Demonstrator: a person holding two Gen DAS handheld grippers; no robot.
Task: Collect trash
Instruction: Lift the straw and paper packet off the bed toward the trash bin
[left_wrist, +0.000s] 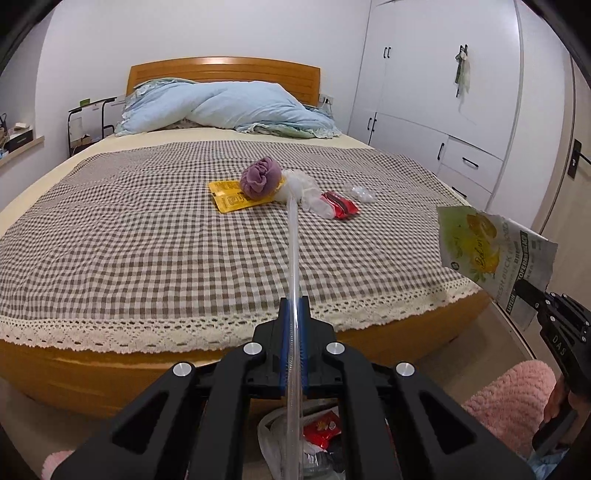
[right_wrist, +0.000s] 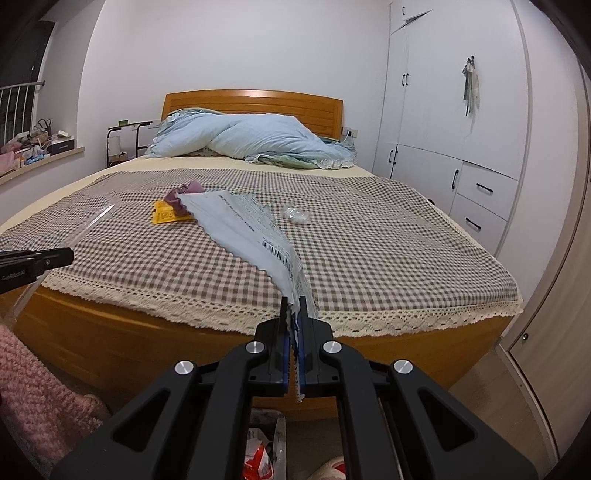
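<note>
Holding two bits of trash at once right now: the left gripper (left_wrist: 293, 314) is clamped tight on a clear plastic sheet (left_wrist: 293, 258) seen edge-on, and the right gripper (right_wrist: 294, 314) is pinched shut on an empty green snack pouch (left_wrist: 491, 251) by its torn corner.

Directly below both, on the floor in front of the bed, sits a white plastic trash bag (left_wrist: 271, 443) with its mouth open. Inside I can make out a red snack wrapper (left_wrist: 321, 430) and some clear plastic, not much else.

My worry: the bag mouth is floppy and narrow, and both pieces are light and flat, so if they get let go from up here they could easily flutter sideways and land on the floor instead. The pouch is only held by a corner, so it could slip early too.

Further off on the checkered bedspread (left_wrist: 147, 229) there's still stuff left: a yellow packet (left_wrist: 231, 199) with a purple cloth ball (left_wrist: 260, 181) sitting on it, white plastic touching that, a red wrapper (left_wrist: 341, 206), and a crumpled clear plastic piece (right_wrist: 295, 214).
</note>
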